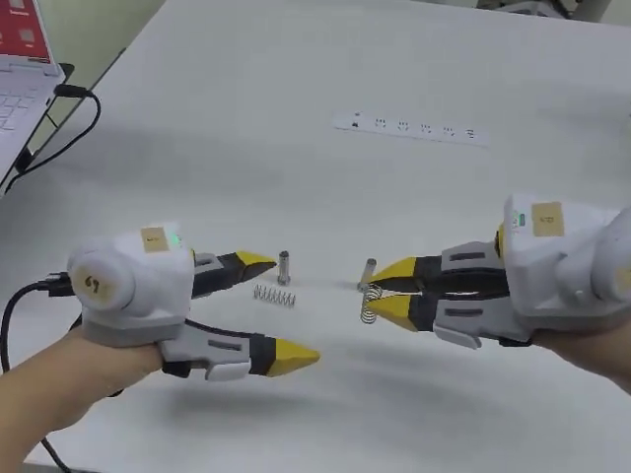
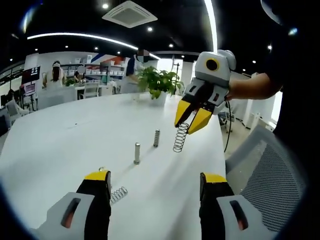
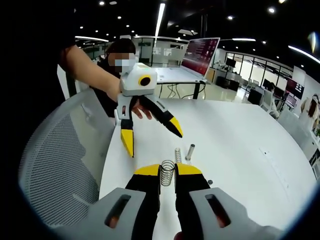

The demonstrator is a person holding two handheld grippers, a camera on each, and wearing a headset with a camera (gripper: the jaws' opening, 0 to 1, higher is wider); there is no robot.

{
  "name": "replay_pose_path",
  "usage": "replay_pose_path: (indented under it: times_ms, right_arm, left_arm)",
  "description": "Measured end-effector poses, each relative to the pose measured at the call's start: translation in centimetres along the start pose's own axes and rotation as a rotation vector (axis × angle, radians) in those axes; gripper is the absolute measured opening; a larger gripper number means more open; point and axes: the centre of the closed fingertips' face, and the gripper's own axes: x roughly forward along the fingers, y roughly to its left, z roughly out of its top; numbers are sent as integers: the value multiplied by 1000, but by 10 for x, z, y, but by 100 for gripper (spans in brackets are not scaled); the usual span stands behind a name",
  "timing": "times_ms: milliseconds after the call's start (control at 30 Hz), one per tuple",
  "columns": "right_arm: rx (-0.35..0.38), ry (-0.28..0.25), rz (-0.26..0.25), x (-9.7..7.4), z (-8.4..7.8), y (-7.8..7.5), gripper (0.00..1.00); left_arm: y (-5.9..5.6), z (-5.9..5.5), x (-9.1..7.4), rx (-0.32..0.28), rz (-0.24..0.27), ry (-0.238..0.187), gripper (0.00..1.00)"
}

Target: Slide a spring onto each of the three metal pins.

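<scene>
Right gripper (image 1: 381, 294): pinching 1 held spring (image 1: 368, 307), just beside 1 spring-clad pin (image 2: 156, 138).
Left gripper (image 1: 293, 307): jaws spread.
Tabletop (image 1: 296, 118): 1 bare pin (image 1: 284, 266), upright; 1 loose spring (image 1: 274, 295) lying beside it.

white table (image 1: 296, 148) | power strip (image 1: 411, 128); laptop (image 1: 20, 89); loose spring (image 1: 274, 295); upright pin (image 1: 284, 266)

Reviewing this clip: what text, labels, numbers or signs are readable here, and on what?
No text reads clearly.
White power strip: dark socket marks, too small to read.
Red laptop screen: pale blocks, blurred.
Tan sticker on left gripper: mark unreadable.
Matching sticker on right gripper: mark unreadable.
Red monitor screen: blurred.
</scene>
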Motion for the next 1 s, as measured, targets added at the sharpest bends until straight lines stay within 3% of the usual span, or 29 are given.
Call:
replay_pose_path:
  times_ms: [533,700,1000]
  right_arm:
    - [23,7,-61,-5,-9,-10,8]
    - [35,-1,-84,-7,-10,-13,8]
    - [50,-6,-109,-5,-15,-18,8]
  left_arm:
    - [25,-1,-24,-35,111,-30,96]
    - [34,0,-32,-56,143,-44,98]
    - [39,-3,-36,-79,165,-39,98]
